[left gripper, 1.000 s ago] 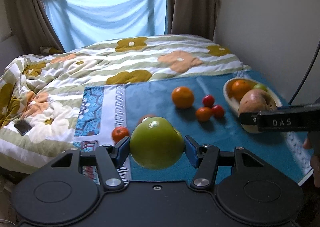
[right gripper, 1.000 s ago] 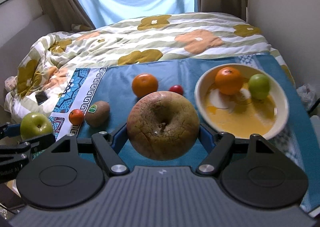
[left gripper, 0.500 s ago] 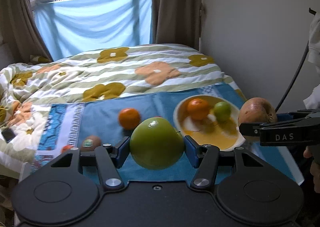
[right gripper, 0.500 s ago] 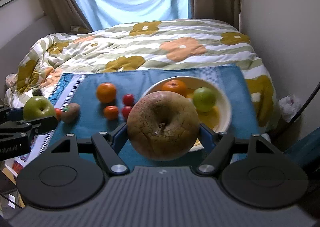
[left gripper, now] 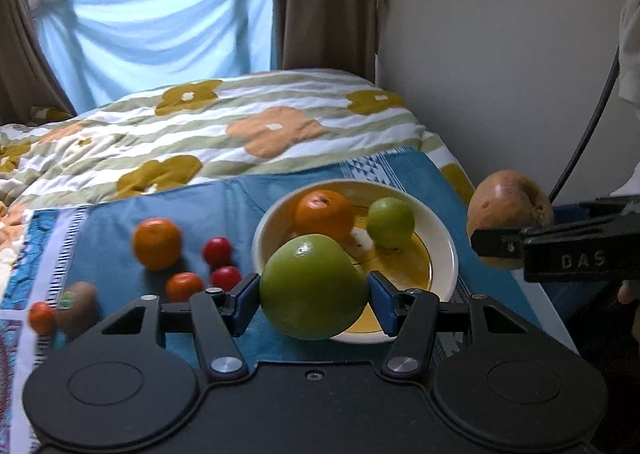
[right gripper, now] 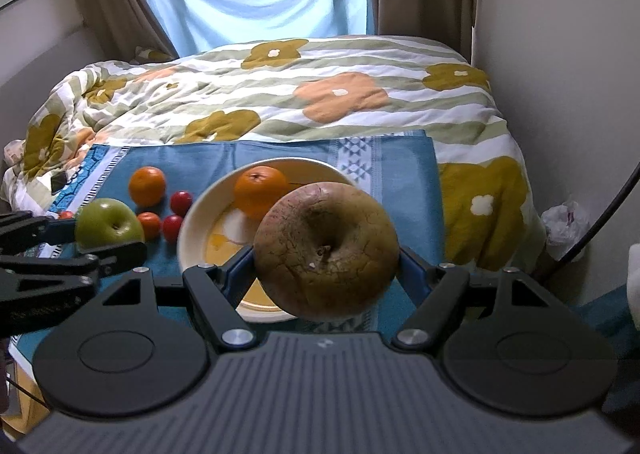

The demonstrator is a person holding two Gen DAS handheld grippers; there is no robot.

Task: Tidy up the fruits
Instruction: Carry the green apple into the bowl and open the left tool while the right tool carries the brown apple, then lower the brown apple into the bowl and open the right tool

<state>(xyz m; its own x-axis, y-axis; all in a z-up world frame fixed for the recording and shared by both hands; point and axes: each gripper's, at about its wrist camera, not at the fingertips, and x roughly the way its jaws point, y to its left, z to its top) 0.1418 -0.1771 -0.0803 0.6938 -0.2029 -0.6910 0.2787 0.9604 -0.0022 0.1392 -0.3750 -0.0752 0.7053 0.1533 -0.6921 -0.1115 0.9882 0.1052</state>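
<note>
- We hold the left gripper (left gripper: 314, 296) clenched on a green apple (left gripper: 313, 286), its blue pads pressed to both sides; the fruit hangs over the near rim of the bowl.
- We hold the right gripper (right gripper: 326, 268) clamped around a large brown, cracked-skinned apple (right gripper: 326, 252), stem hollow facing the camera, raised above the bowl's near right edge.
- Cream bowl with yellow inside (left gripper: 444, 242): it sits on the blue cloth toward that cloth's right edge and holds one orange (left gripper: 324, 213) and one small green fruit (left gripper: 390, 221), side by side at its far side.
- Blue cloth (left gripper: 224, 209): spread over the near end of the bed, patterned border along its left edge.
- Left of the bowl on the cloth: a loose orange (left gripper: 157, 242), two red cherry tomatoes (left gripper: 217, 250), one small orange tomato (left gripper: 184, 286).
- Near the cloth's left edge: a kiwi with a green sticker (left gripper: 76, 308), another small orange-red fruit (left gripper: 41, 318) touching it.
- Floral duvet (left gripper: 240, 121) covers the bed beyond the cloth.
</note>
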